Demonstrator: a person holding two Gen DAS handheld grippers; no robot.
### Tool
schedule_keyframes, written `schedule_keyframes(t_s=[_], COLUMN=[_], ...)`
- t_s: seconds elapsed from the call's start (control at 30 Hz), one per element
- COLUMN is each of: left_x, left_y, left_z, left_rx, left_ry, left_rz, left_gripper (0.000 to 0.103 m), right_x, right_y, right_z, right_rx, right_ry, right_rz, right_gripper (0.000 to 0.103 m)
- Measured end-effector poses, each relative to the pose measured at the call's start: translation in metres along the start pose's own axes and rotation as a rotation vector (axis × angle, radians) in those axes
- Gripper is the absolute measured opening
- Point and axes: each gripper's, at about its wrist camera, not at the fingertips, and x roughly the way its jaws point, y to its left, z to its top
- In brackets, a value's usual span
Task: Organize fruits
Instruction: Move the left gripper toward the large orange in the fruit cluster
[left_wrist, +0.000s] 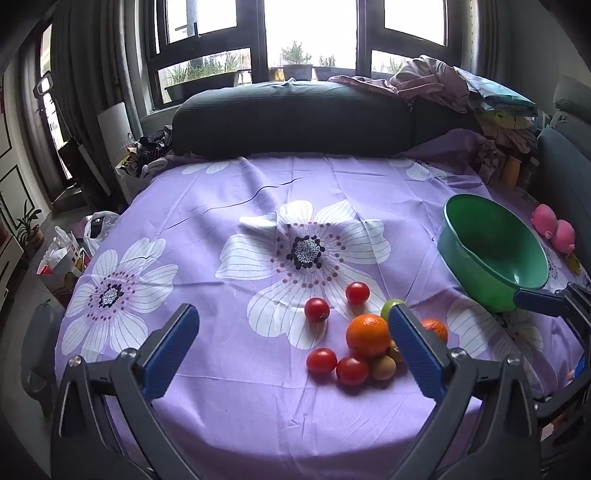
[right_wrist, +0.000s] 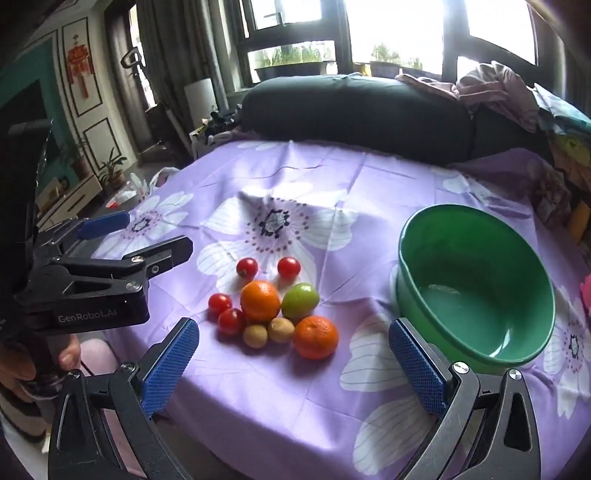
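**A:** I have the table under a purple flowered cloth, the green bowl standing empty at its right, and the fruit in a loose heap just left of it. Both tongs hang above the cloth with their jaws apart, holding nothing: left gripper, right gripper.

**B:** What worries you?

**A:** Everything is round and touching. If I pinch the big orange, I expect it to nudge the green fruit, the smaller orange and the two brown fruits, and the tomatoes could roll toward the near edge. The bowl looks light; a bump on its rim might tip it.

**B:** Do the views differ?

**A:** Yes. From the left wrist, my own right finger hides most of the green fruit and half the smaller orange. The right wrist shows the whole heap and the bowl's bare floor. Only the left shows a pink toy beyond the bowl.
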Motion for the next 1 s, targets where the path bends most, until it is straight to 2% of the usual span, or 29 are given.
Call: schedule_keyframes(t_s=[0.6, 0.7, 0.8, 0.9, 1.0], left_x=[0.02, 0.027, 0.038, 0.042, 0.043], left_y=[-0.001, 0.002, 0.004, 0.006, 0.007], left_z=[-0.004, -0.005, -0.009, -0.013, -0.018], left_rx=[-0.005, -0.019, -0.067, -0.12, -0.099], left_ry=[0.059, 0.085, 0.133, 0.138, 0.137], left_rz=[-0.04, -0.08, -0.158, -0.256, -0.291], left_gripper=[0.102, 0.102, 0.102, 0.102, 0.101], right_x=[0.024, 0.028, 0.033, 0.037, 0.041], right_y=[0.005, 0.004, 0.003, 0.003, 0.003], right_z=[-0.002, -0.004, -0.006, -0.009, -0.012], right_rx=[0.02, 0.023, 0.024, 0.02, 0.017], right_ry=[0.066, 0.073, 0.079, 0.091, 0.099], right_rz=[0.004, 0.002, 0.009, 0.019, 0.026], right_gripper=[0.103, 0.103, 0.102, 0.097, 0.09])
